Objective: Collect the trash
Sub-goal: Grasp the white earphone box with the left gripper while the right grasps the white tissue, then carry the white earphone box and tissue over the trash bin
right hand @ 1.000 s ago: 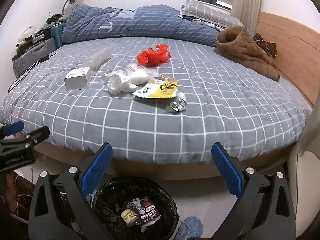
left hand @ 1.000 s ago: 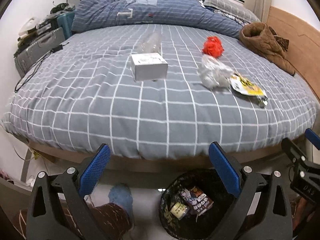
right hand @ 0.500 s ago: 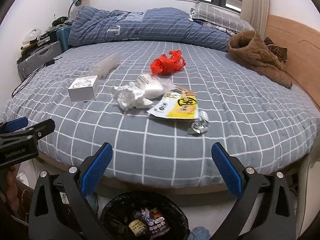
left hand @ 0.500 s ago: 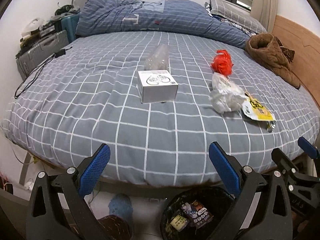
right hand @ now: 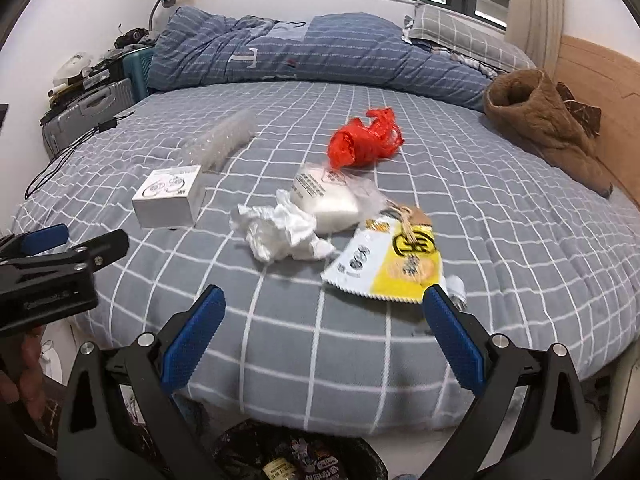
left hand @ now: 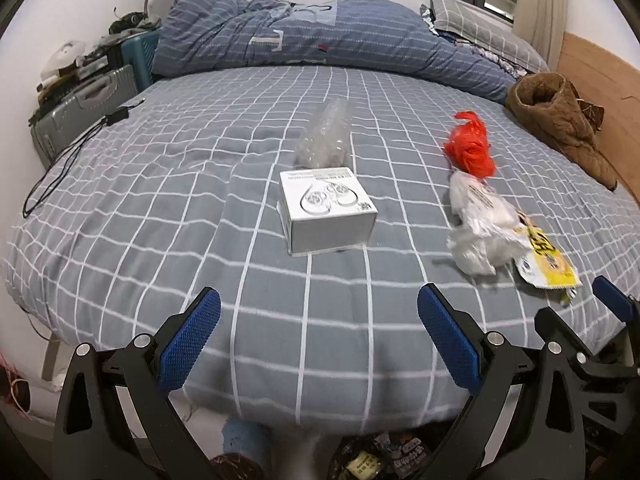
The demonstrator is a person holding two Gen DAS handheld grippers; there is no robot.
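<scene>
Trash lies on the grey checked bed [left hand: 160, 208]: a white box [left hand: 326, 210], a clear plastic wrap [left hand: 326, 136], a red bag [left hand: 472, 150], crumpled white plastic [left hand: 480, 232] and a yellow snack packet [left hand: 546, 258]. My left gripper [left hand: 320, 344] is open over the bed's near edge, short of the box. In the right wrist view the right gripper [right hand: 324, 344] is open just short of the snack packet [right hand: 390, 266] and the crumpled white plastic [right hand: 280, 232], with the white box [right hand: 168, 196] and red bag [right hand: 364, 140] beyond. A black trash bin [right hand: 300, 456] sits below.
A brown jacket [left hand: 560, 120] lies at the bed's right beside a wooden headboard [right hand: 600, 88]. A blue duvet [left hand: 320, 36] is piled at the back. A suitcase [left hand: 76, 116] and clutter stand at the left, with a black cable [left hand: 60, 168] trailing over the bed.
Both grippers have risen and moved forward over the bed toward the trash. The bin has slid to the bottom edge of both views. Both stay open.
</scene>
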